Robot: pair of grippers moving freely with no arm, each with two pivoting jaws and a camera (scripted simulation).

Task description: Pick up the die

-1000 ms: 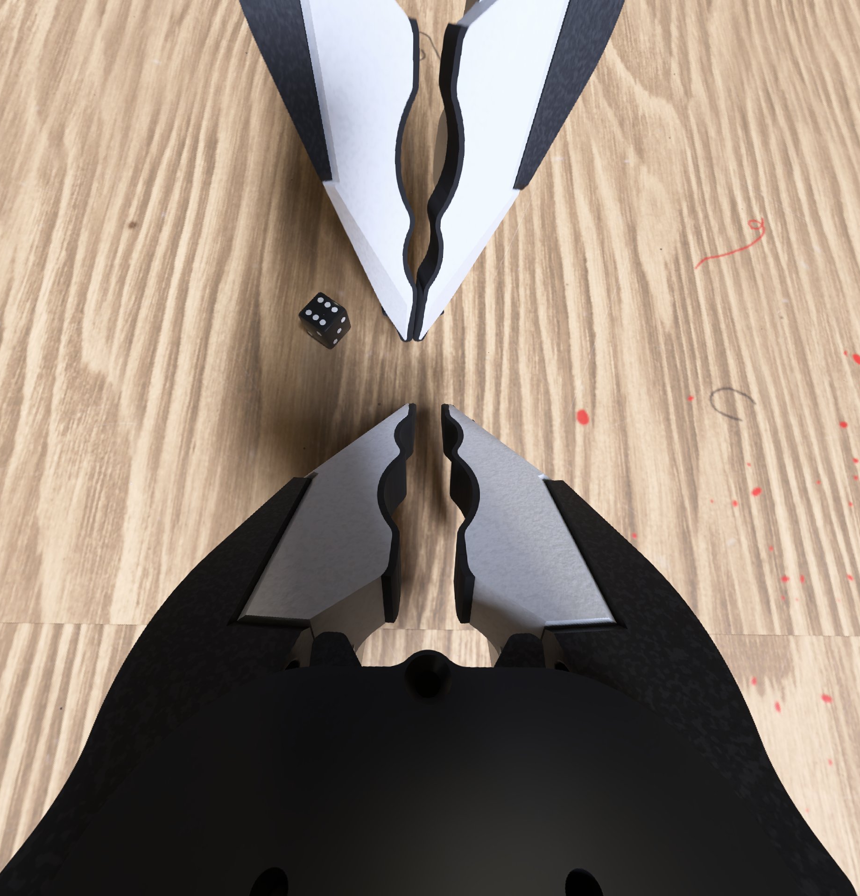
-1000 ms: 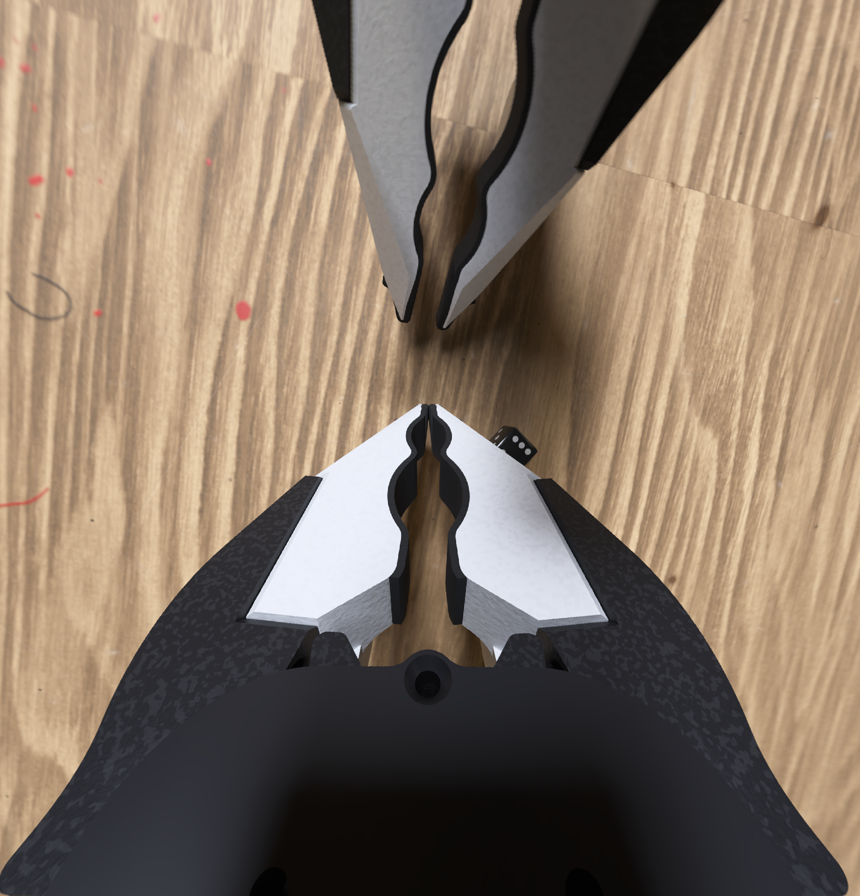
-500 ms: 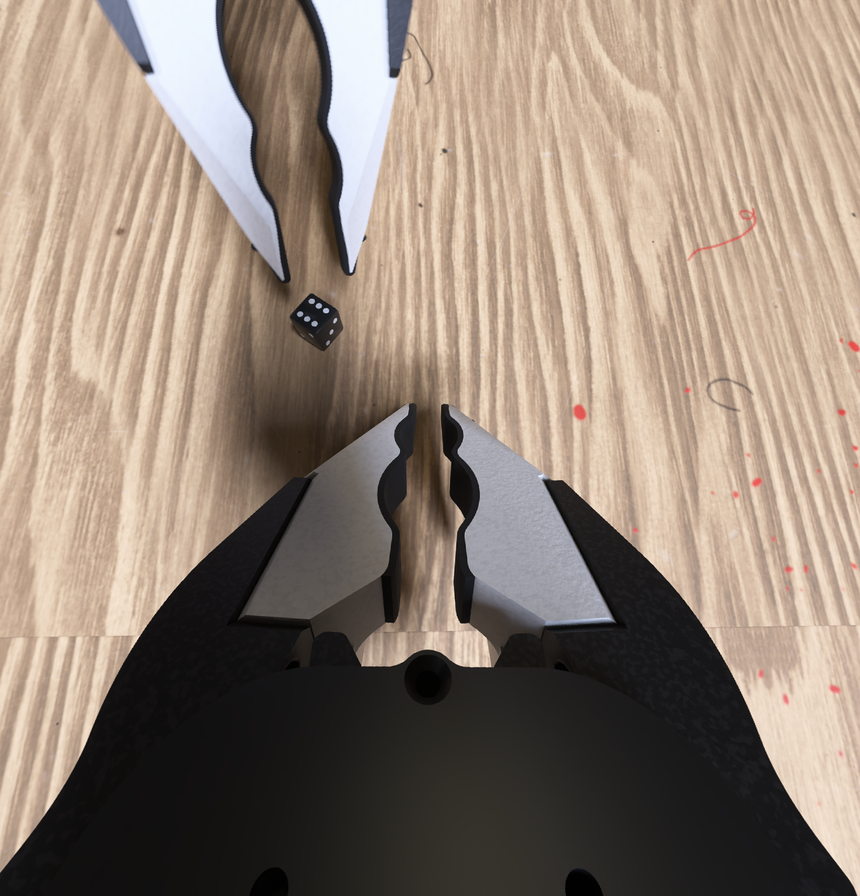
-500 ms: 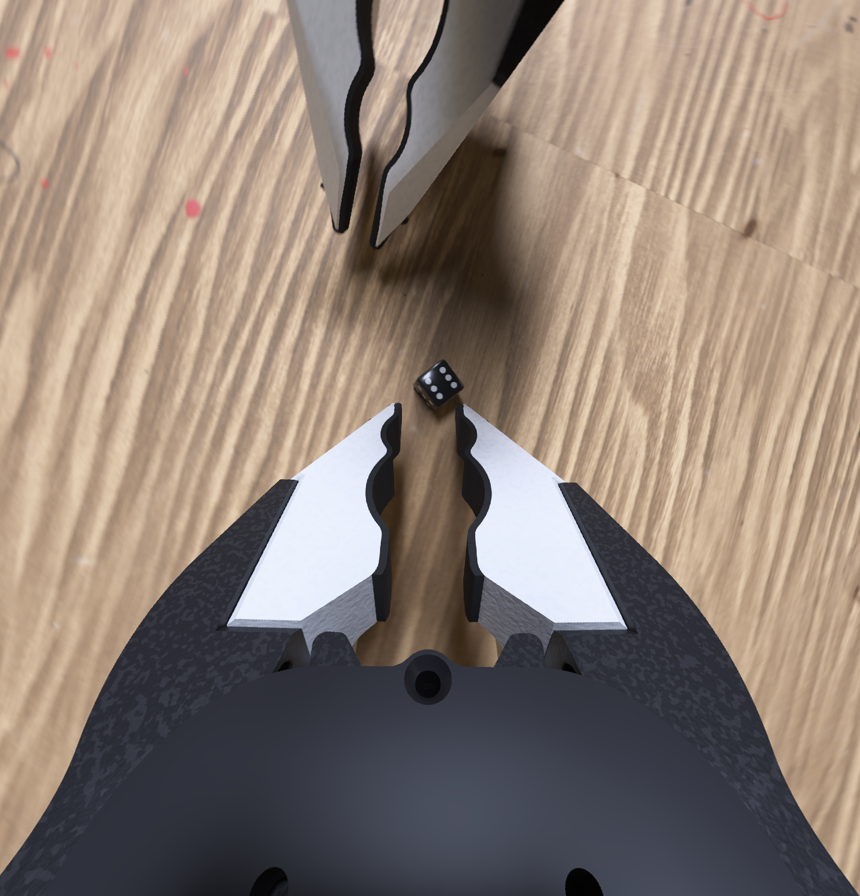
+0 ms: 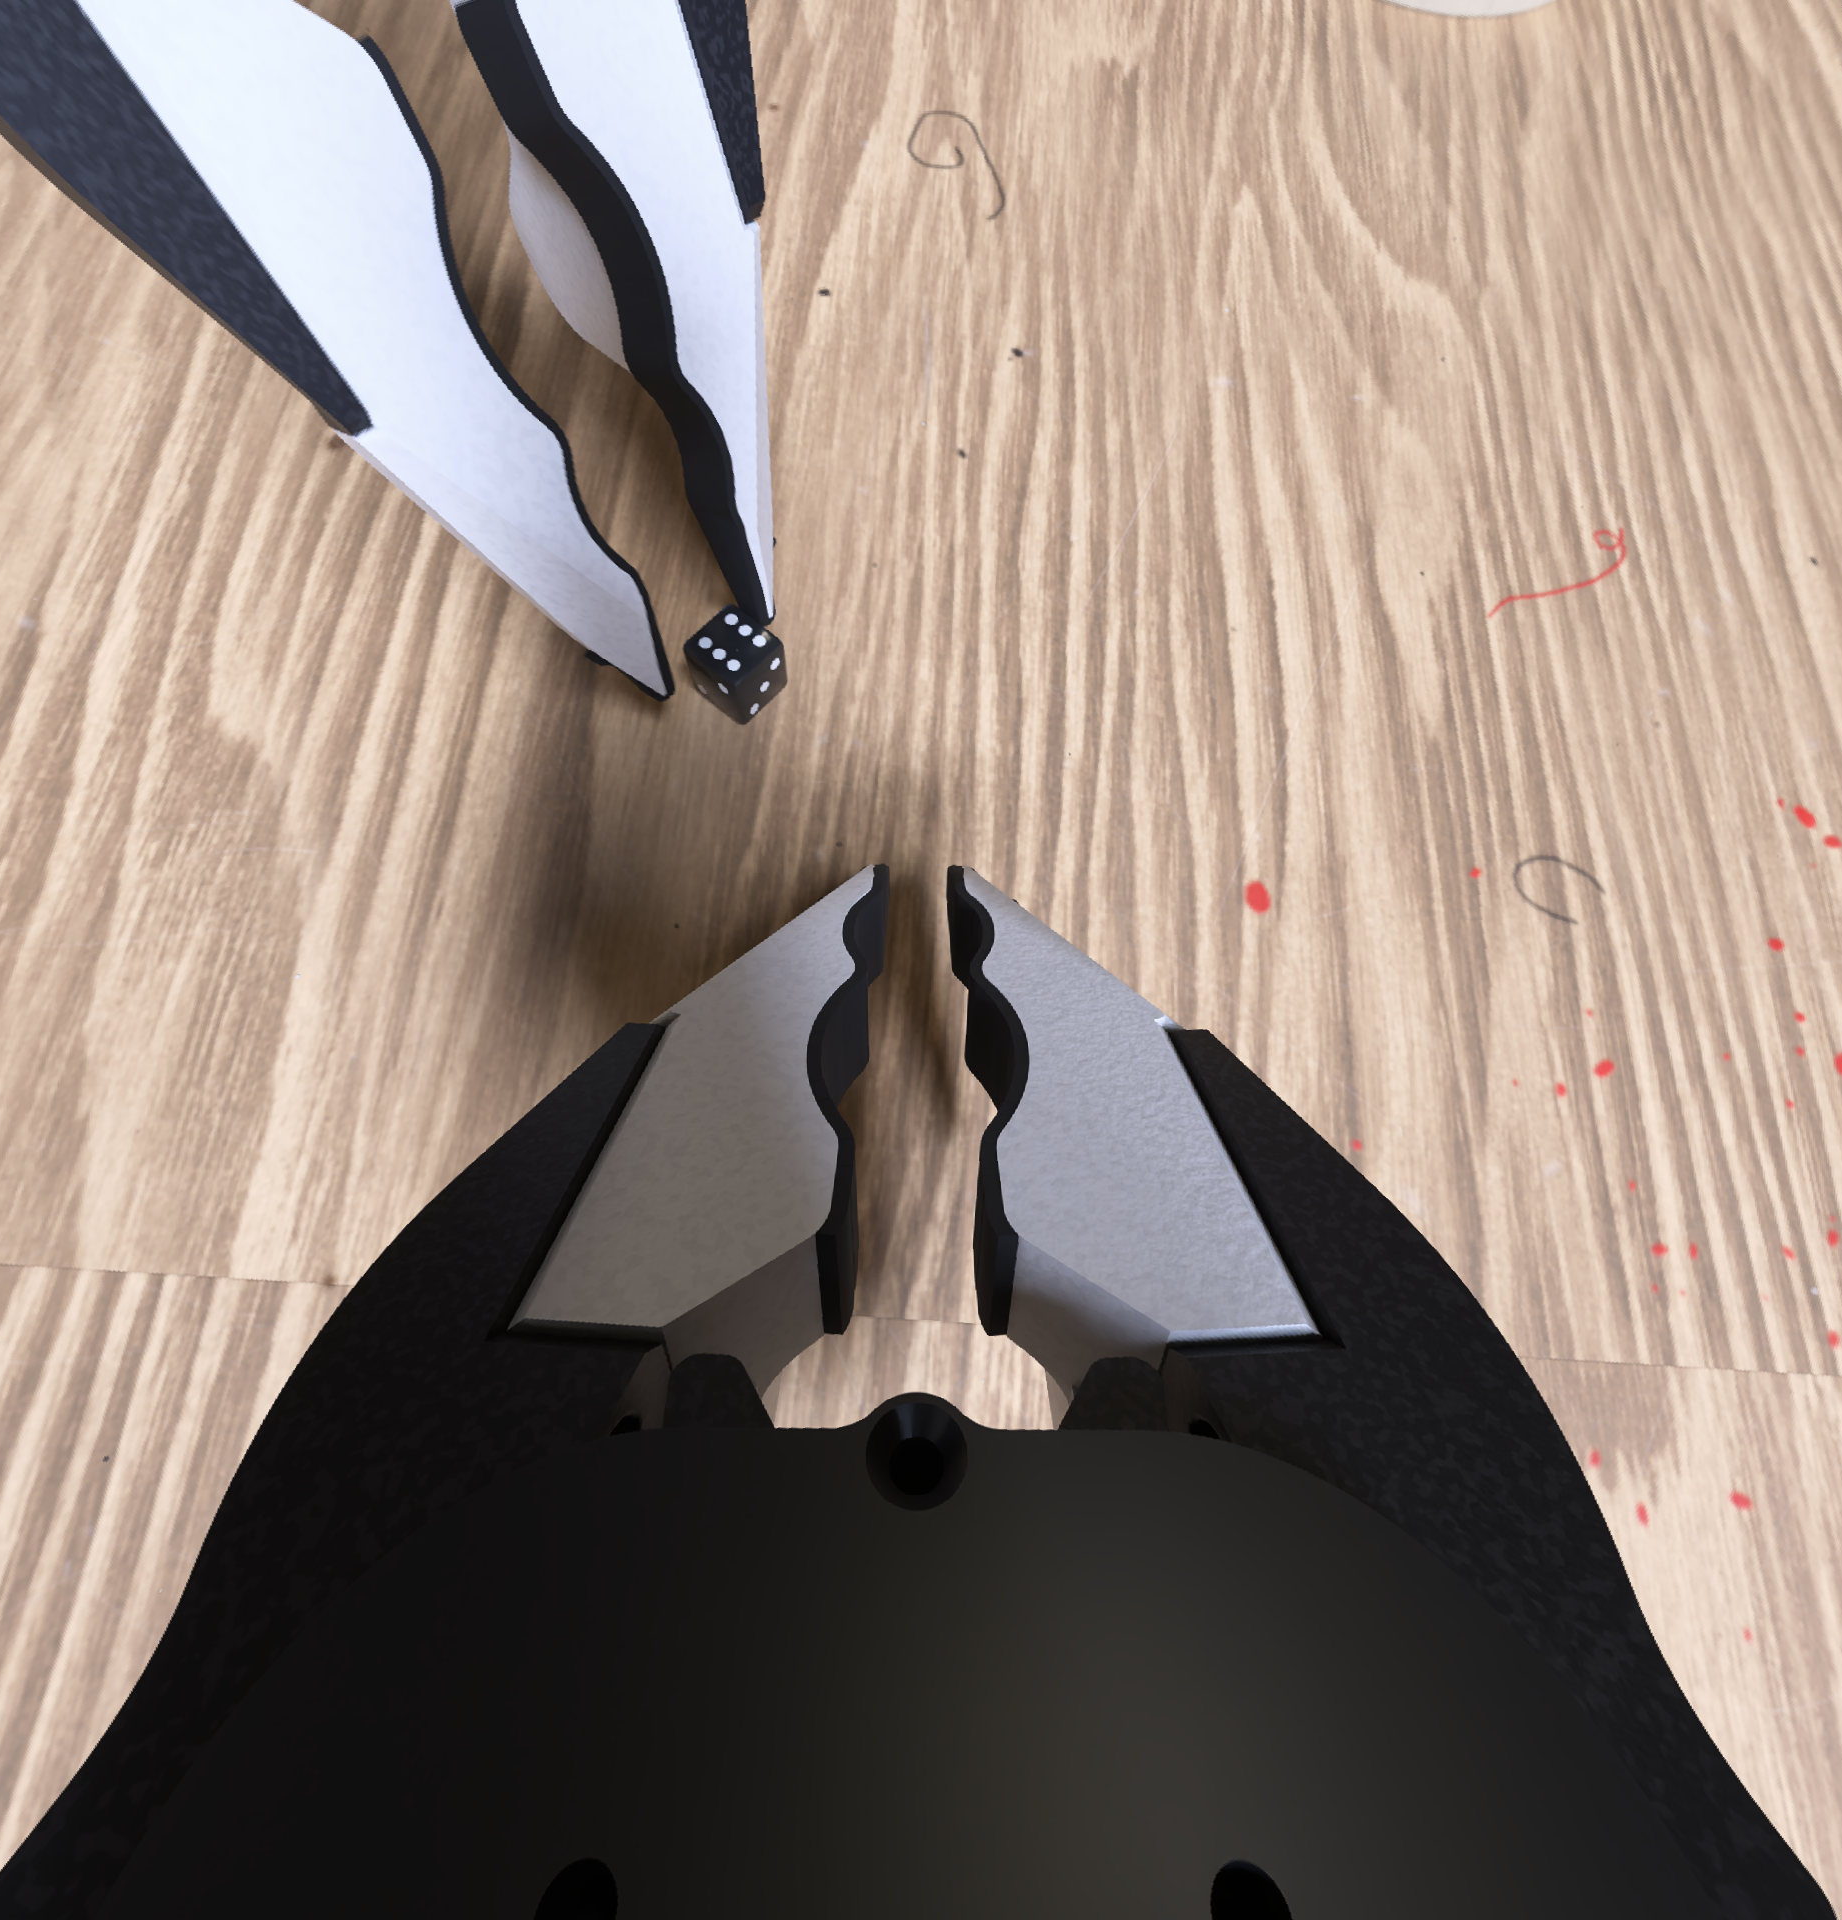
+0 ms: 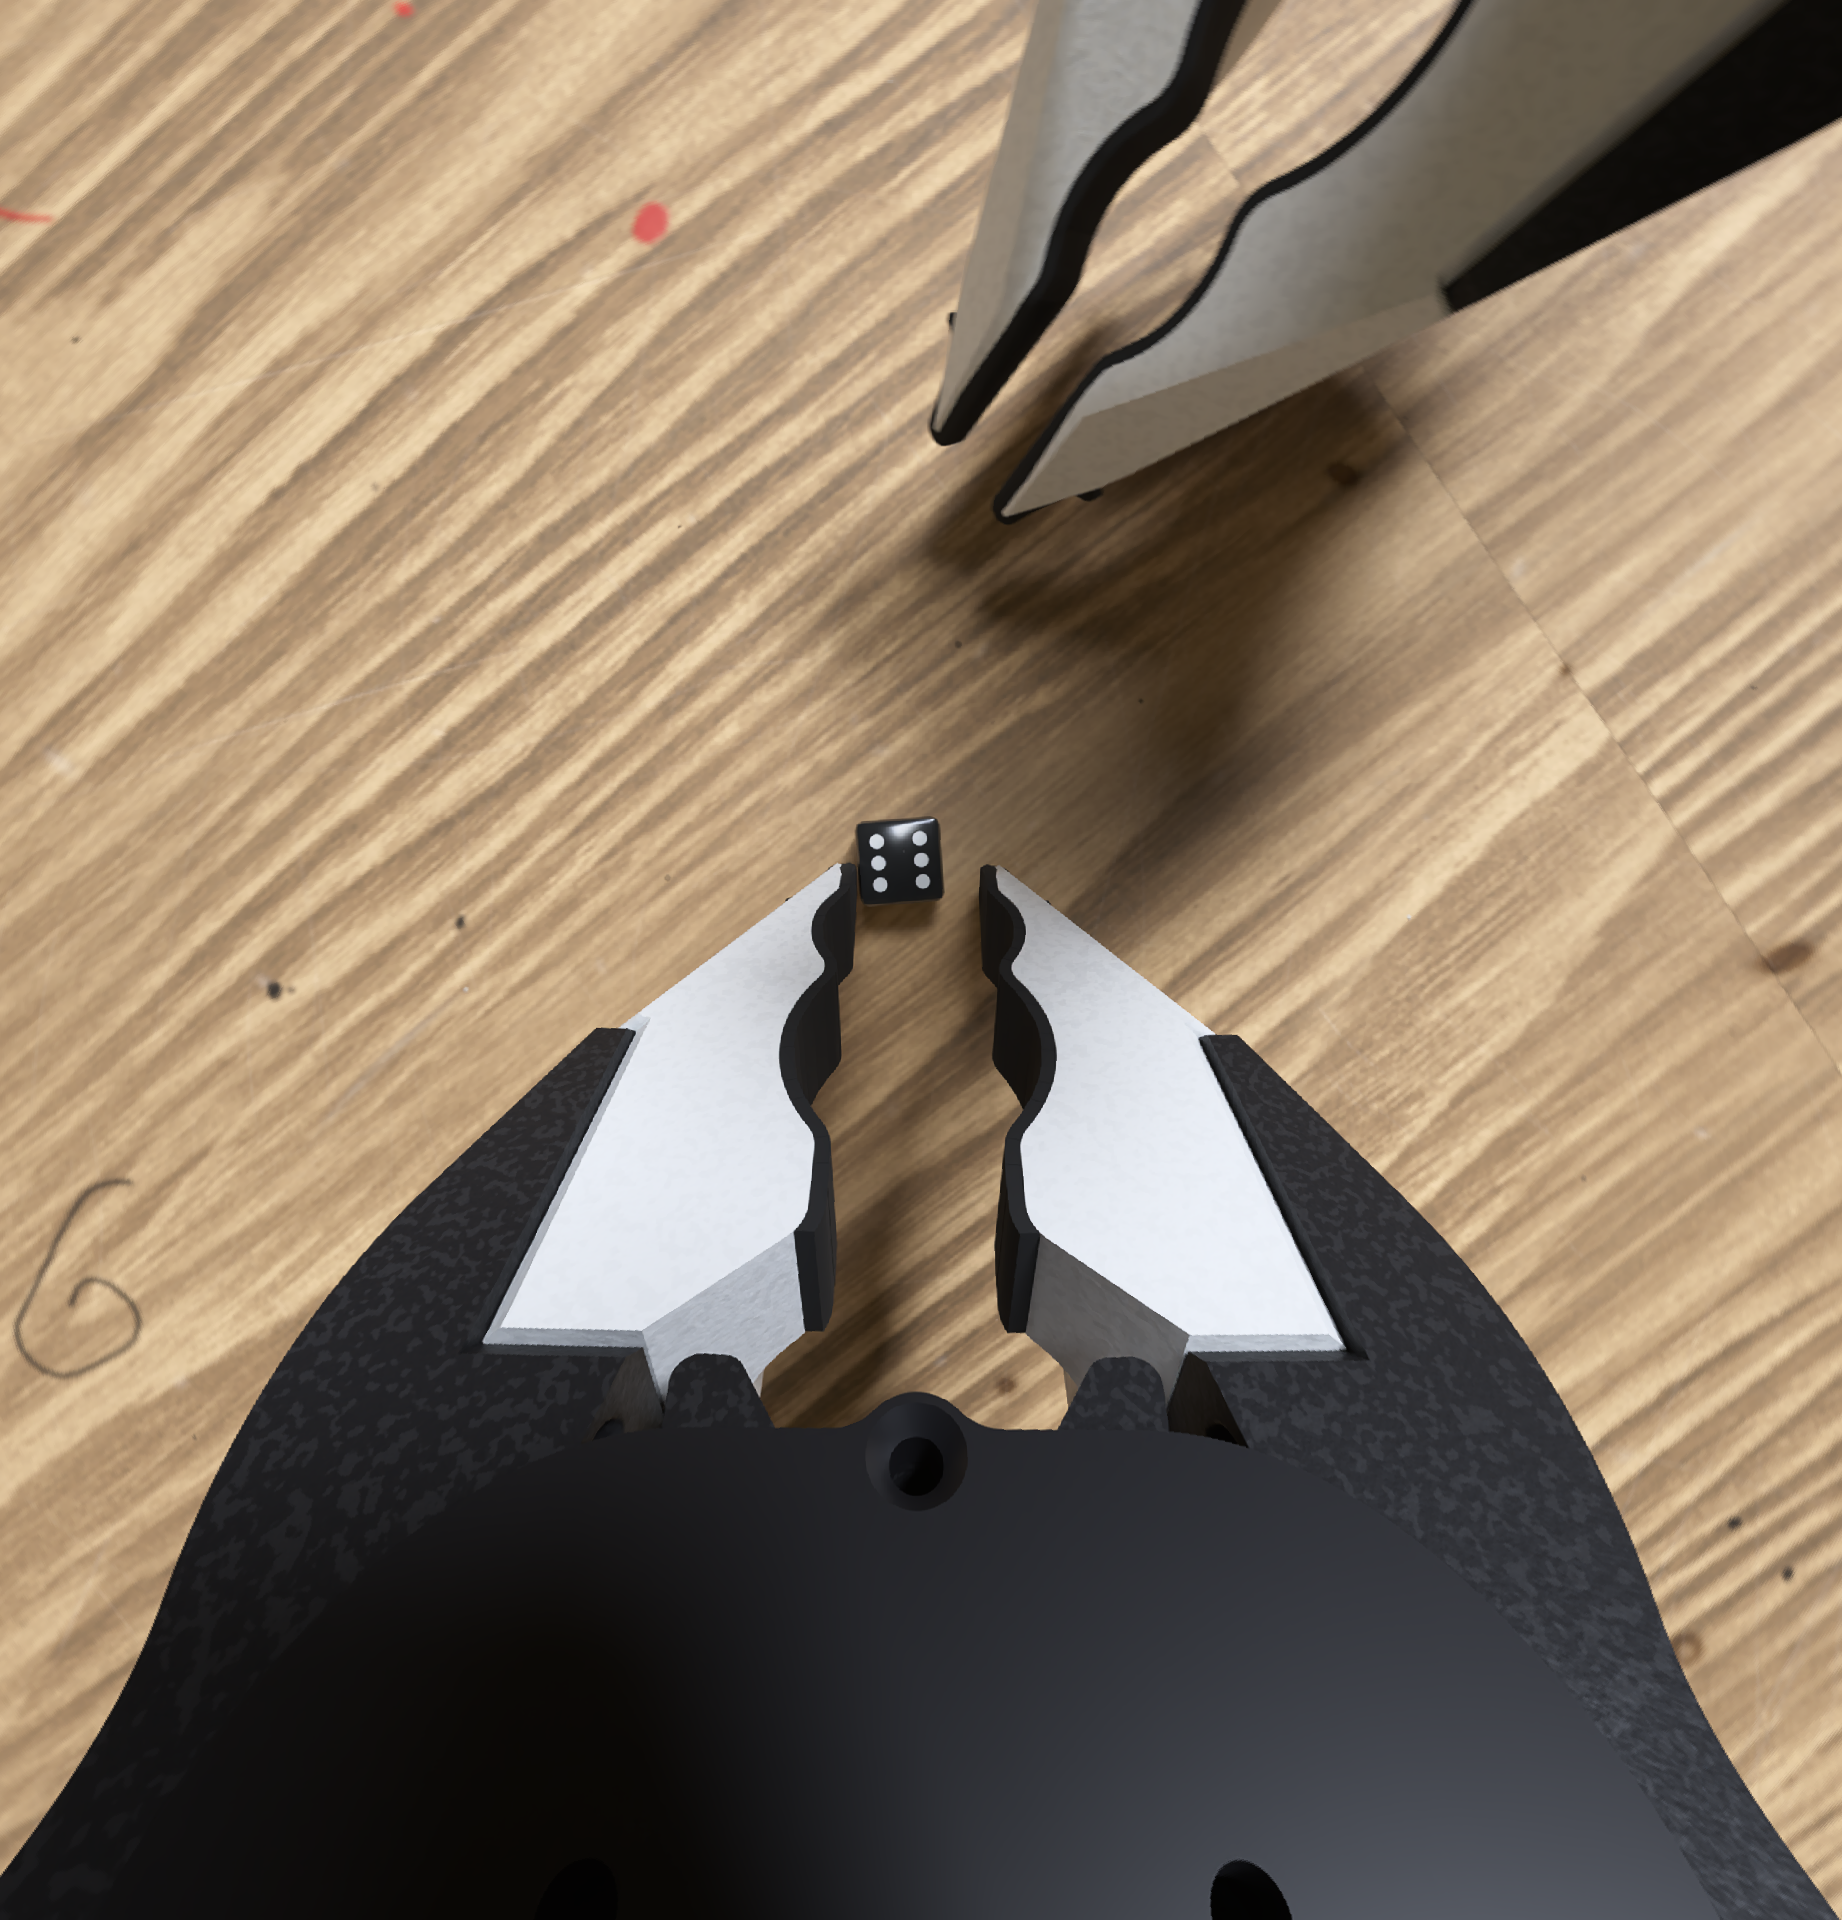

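We see the right tongs (image 6: 917,883) spread, with a clear gap between their black-edged tips, and the die (image 6: 899,860) sits on the wood at the mouth of that gap, hard against the inner edge of the left tip and apart from the right tip. It is a small black cube with white pips, its six-pip face turned up. In the left wrist view the same right tongs (image 5: 717,649) come down from the far left, and the die (image 5: 736,663) lies between their two tips, a corner of it pointing toward the near side; whether either tip presses it we cannot tell from here. The left tongs (image 5: 917,883) are parted by a narrow slit with nothing between them, and they hang well apart from the die, on its near right side. In the right wrist view these left tongs (image 6: 974,473) show at the far right, their shadow falling on the boards between them and the die. Round about lies the wooden table (image 5: 1312,623), pale and strongly grained, with red paint specks (image 5: 1257,896) and thin pencil squiggles (image 6: 75,1299) scattered over it.
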